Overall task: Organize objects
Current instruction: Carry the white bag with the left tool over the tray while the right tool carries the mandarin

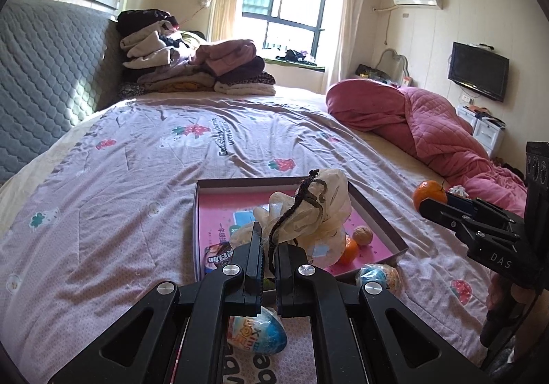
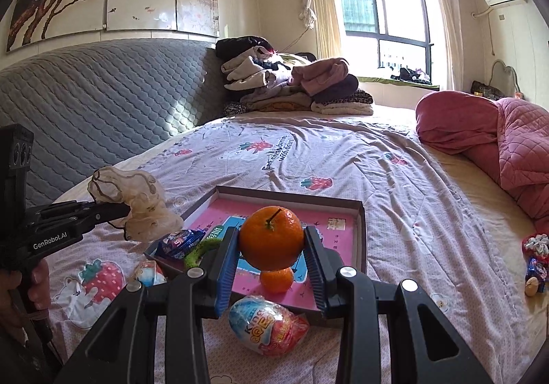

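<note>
A shallow pink-lined box lies on the bed; it also shows in the right wrist view. My left gripper is shut on a crumpled beige mesh pouch with a dark cord, held above the box; the pouch also shows in the right wrist view. My right gripper is shut on a large orange, above the box; that orange shows in the left wrist view. A small orange, a walnut and snack packets lie in the box.
Wrapped toy eggs lie on the sheet in front of the box. A pink quilt is bunched at the right, with small items near it. Folded clothes are stacked at the bed's far end. A grey headboard is at the left.
</note>
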The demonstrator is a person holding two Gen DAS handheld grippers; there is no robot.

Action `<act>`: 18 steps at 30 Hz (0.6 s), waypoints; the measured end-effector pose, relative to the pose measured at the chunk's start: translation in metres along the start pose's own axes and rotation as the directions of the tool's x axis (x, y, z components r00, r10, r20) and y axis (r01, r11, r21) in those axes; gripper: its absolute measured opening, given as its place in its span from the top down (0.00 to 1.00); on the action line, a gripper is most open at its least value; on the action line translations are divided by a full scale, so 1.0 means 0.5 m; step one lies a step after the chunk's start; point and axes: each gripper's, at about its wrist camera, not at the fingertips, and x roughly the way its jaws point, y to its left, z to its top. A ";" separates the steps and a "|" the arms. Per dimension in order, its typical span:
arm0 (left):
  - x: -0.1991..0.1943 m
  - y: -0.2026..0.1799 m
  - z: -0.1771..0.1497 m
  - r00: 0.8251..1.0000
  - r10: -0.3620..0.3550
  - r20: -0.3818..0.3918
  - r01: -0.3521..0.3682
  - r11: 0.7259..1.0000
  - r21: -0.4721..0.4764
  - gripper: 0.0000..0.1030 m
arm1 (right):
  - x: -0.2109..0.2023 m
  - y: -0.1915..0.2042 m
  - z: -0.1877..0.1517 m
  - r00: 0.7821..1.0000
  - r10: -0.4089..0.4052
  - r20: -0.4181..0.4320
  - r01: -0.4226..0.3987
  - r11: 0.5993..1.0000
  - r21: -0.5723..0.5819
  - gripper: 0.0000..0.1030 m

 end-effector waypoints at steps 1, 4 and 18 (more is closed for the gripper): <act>0.000 0.003 0.001 1.000 0.001 0.001 -0.001 1.000 -0.004 0.96 | 0.000 -0.001 0.003 1.000 -0.002 0.003 0.002 1.000 -0.001 0.63; 0.001 0.012 0.005 1.000 0.005 0.003 -0.005 1.000 -0.013 0.96 | 0.001 -0.007 0.008 1.000 -0.006 0.010 0.006 1.000 -0.001 0.63; 0.000 0.047 0.023 0.999 0.031 0.035 -0.029 0.998 -0.054 0.96 | 0.013 -0.020 0.036 0.999 -0.026 0.034 0.027 0.999 -0.025 0.63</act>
